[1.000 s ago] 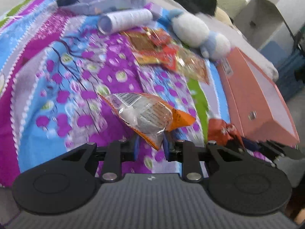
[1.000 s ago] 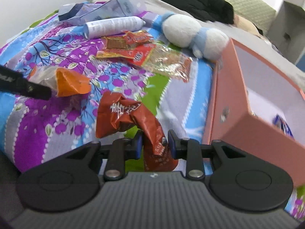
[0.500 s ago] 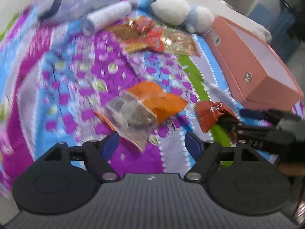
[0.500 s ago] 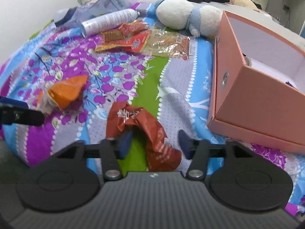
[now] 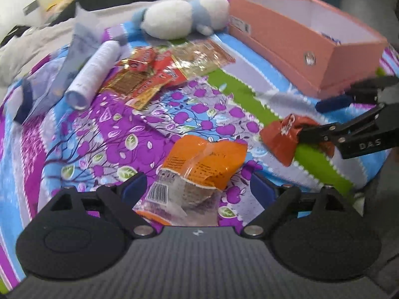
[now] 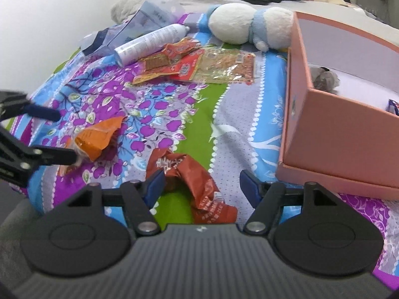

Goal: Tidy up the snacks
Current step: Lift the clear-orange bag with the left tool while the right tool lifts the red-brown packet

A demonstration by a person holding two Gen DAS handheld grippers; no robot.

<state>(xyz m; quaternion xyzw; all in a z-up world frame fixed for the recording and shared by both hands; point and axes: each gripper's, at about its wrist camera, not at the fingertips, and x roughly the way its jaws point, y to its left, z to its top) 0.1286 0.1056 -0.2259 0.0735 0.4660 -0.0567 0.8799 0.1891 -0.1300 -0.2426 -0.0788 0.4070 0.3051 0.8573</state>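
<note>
Both tongs gape: left gripper (image 5: 197,186) has just been opening over the orange packet (image 5: 199,167), right gripper (image 6: 202,184) over the red wrapper (image 6: 197,179). Neither snack, loose on the bedspread (image 6: 237,129), is gripped; each likely awaits regrasping for the pink box (image 6: 336,134).

the pink box (image 6: 349,134) runs off the right edge, its contents mostly hidden.
</note>
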